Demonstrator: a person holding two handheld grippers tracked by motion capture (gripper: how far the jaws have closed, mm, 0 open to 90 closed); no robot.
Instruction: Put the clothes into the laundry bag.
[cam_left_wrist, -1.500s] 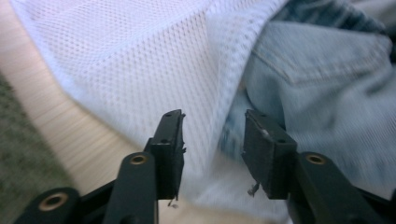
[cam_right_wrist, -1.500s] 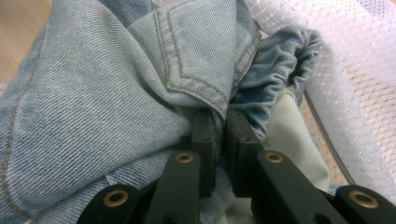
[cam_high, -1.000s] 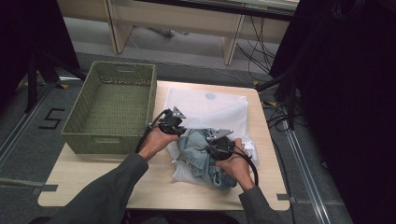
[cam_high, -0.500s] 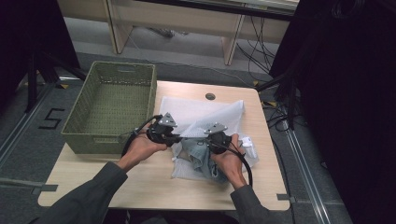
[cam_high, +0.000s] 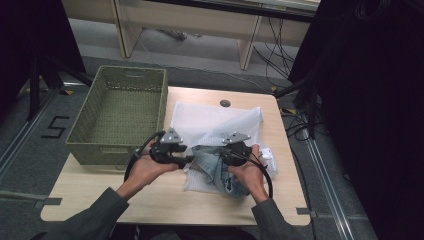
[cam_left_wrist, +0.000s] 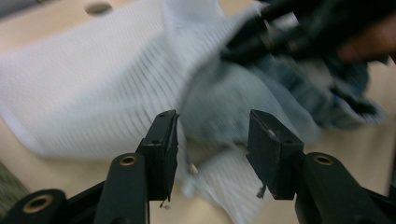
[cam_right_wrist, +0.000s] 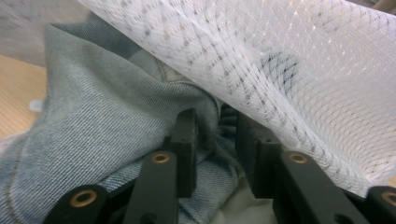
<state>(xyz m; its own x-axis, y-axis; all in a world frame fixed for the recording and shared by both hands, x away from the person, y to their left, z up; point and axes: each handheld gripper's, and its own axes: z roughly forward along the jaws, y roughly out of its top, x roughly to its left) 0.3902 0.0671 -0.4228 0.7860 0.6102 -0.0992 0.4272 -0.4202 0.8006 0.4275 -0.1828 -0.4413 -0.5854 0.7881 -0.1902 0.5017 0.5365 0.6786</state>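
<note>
Two claws on the wooden table (cam_high: 175, 200): left claw (cam_left_wrist: 212, 140) wide, right claw (cam_right_wrist: 217, 140) pinching denim (cam_right_wrist: 93, 130).

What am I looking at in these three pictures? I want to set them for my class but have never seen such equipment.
A person sits at a light wooden table and holds a black two-jaw hand gripper in each hand. One picture looks down from above; the other two come from cameras that ride on the grippers and look along their jaws.

On the table lie a white mesh laundry bag and a faded blue denim garment, which lies partly under the mesh. A green woven plastic basket stands at the left.

The left gripper is open, its jaws apart just in front of the mesh. The right gripper has a fold of denim between its jaws, with the mesh draped above.
</note>
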